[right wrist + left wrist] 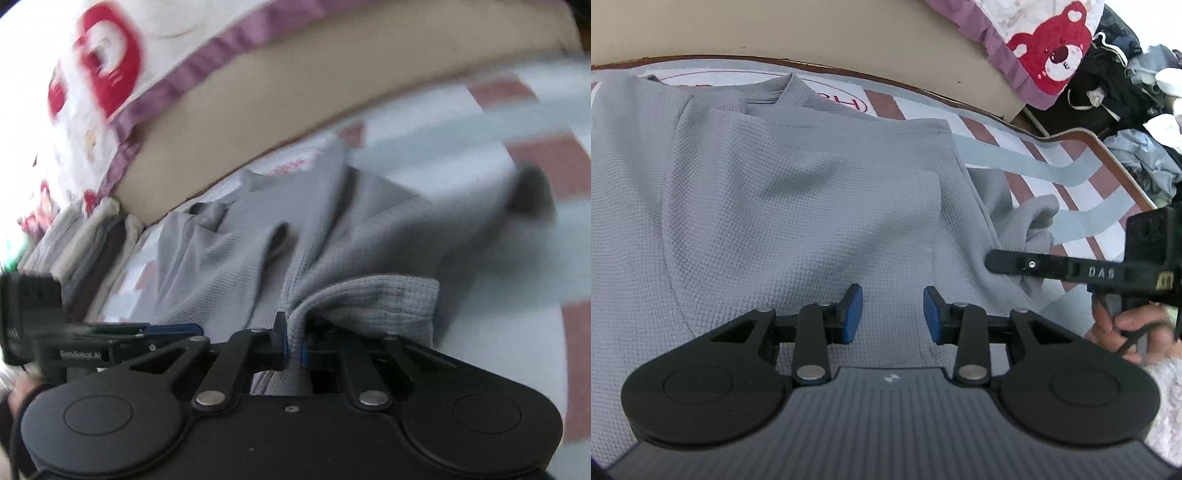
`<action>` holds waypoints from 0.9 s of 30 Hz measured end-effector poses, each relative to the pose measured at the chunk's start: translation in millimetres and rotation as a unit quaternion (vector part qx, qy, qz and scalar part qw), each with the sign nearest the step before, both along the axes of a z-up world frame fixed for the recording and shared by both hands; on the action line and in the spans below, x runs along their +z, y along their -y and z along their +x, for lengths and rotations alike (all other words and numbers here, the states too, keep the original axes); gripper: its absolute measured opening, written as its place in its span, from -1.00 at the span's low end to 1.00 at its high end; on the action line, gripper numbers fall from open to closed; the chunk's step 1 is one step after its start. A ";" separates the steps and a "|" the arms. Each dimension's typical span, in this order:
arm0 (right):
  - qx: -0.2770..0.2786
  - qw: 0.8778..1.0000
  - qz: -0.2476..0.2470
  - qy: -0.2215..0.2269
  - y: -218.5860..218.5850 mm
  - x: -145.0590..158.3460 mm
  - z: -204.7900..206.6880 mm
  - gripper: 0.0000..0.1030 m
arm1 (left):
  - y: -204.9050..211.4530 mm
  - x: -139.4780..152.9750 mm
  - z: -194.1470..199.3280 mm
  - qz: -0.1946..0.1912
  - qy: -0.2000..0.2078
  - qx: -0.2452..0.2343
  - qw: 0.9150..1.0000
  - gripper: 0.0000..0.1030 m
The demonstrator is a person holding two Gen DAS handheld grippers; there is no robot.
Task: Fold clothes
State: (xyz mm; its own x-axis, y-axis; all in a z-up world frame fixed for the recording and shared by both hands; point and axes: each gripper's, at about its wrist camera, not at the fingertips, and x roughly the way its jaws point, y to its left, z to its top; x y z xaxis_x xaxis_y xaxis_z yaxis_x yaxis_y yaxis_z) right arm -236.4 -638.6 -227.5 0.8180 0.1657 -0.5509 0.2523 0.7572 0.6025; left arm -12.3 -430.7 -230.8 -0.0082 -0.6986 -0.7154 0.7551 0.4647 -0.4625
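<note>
Here, grey shirt (783, 192) on striped sheet (1052, 173), left gripper (893, 315) released above it, right gripper (293, 345) clenched on its sleeve (369, 302).

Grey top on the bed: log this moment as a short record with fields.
garment: grey top, spread on the striped sheet
left gripper: open above the top, nothing between its pads
right gripper: shut on a fold of the top's edge
background: bear-print blanket, pile of clothes
fold: not finished
</note>
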 end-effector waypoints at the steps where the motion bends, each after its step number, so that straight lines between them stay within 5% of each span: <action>1: 0.003 1.000 0.001 0.008 -2.6 6.7 1.8 -0.82 | -1.2 -0.2 1.9 -0.002 -0.010 0.005 1.000 -0.31; 8: 0.053 0.995 -0.069 -0.036 -26.5 80.6 60.2 -0.82 | -7.4 -8.2 33.3 -0.008 -0.131 0.048 0.990 -0.32; 11: 0.059 0.992 -0.069 -0.093 -50.9 89.5 112.7 -0.82 | -39.3 15.5 33.5 -0.018 -0.090 0.076 0.993 -0.23; 13: 0.064 0.989 -0.070 -0.114 -71.9 75.2 132.6 -0.82 | -61.8 32.5 33.0 -0.025 -0.059 0.094 0.994 0.21; 14: 0.067 0.987 -0.071 -0.125 -82.5 68.1 142.5 -0.82 | -71.0 36.7 31.8 -0.018 -0.039 0.096 0.994 0.25; 17: 0.093 0.977 -0.109 -0.155 -113.6 52.8 162.6 -0.82 | -88.6 30.9 34.1 0.019 -0.006 0.085 0.996 0.23; 20: 0.125 0.968 -0.159 -0.145 -126.7 56.4 160.9 -0.79 | -102.0 15.4 40.0 -0.002 -0.036 0.109 0.993 0.22; 25: 0.126 0.983 -0.060 -0.117 -107.7 61.9 142.6 -0.55 | -102.2 5.9 37.8 -0.036 -0.050 0.103 0.993 0.22; 27: 0.124 0.989 -0.018 -0.081 -103.3 78.8 121.6 0.02 | -101.2 5.4 36.4 -0.038 -0.055 0.089 0.994 0.23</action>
State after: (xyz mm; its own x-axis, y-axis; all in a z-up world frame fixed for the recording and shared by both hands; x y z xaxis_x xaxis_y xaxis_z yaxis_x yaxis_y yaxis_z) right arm -114.8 -535.3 -148.6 0.6555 0.3288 -0.6799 0.1460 0.8281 0.5412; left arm 24.1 -329.5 -225.5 0.0455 -0.7483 -0.6618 0.6066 0.5470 -0.5769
